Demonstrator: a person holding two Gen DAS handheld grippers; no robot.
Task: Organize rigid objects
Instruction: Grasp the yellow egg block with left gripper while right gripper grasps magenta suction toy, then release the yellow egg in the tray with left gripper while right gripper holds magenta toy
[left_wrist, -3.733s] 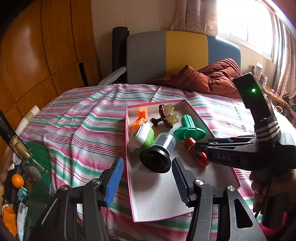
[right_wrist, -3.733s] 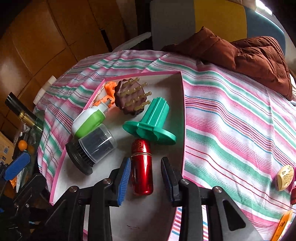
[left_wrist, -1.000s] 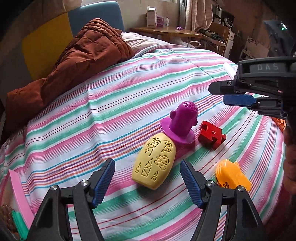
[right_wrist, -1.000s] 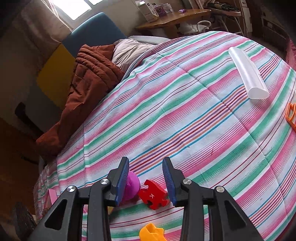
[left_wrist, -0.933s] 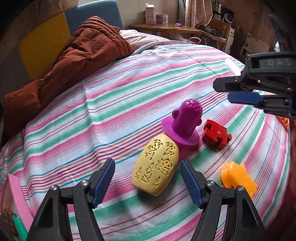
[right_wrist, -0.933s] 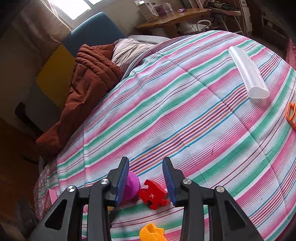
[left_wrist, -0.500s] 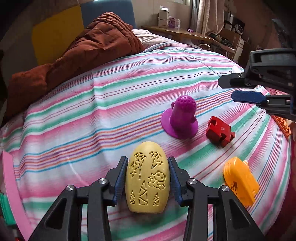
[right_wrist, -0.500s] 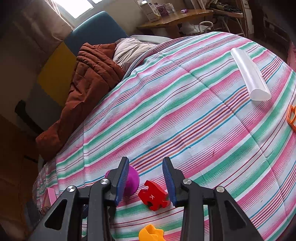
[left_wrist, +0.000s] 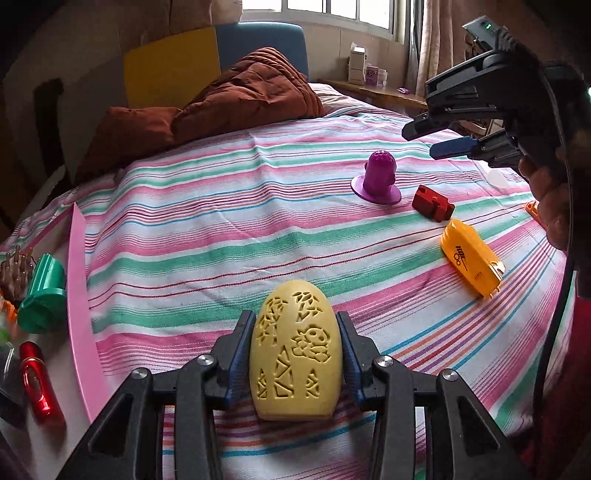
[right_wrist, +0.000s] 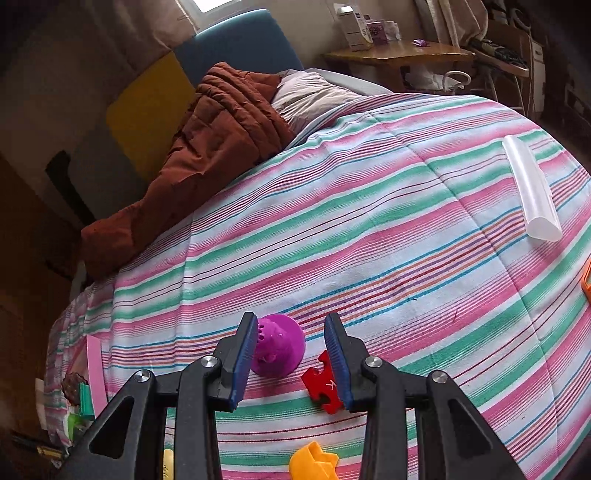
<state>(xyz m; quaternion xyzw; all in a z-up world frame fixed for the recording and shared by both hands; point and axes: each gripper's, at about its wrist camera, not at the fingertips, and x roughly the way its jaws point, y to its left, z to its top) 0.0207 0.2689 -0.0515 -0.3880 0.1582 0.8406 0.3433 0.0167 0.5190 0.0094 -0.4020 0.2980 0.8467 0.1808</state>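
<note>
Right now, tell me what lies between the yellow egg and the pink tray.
Nothing: only bare striped bedspread lies between yellow egg and pink tray, per the left wrist view.

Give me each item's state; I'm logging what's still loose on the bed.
yellow carved egg: clamped in the left gripper.
purple cone: upright on the bedspread, loose.
red puzzle piece: on the bedspread, loose.
orange case: lying flat, loose.
right gripper: open, empty, above the bedspread.

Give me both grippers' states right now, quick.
Left gripper: shut on the yellow carved egg-shaped block.
Right gripper: open, holding nothing, above the purple cone toy and red puzzle piece.
</note>
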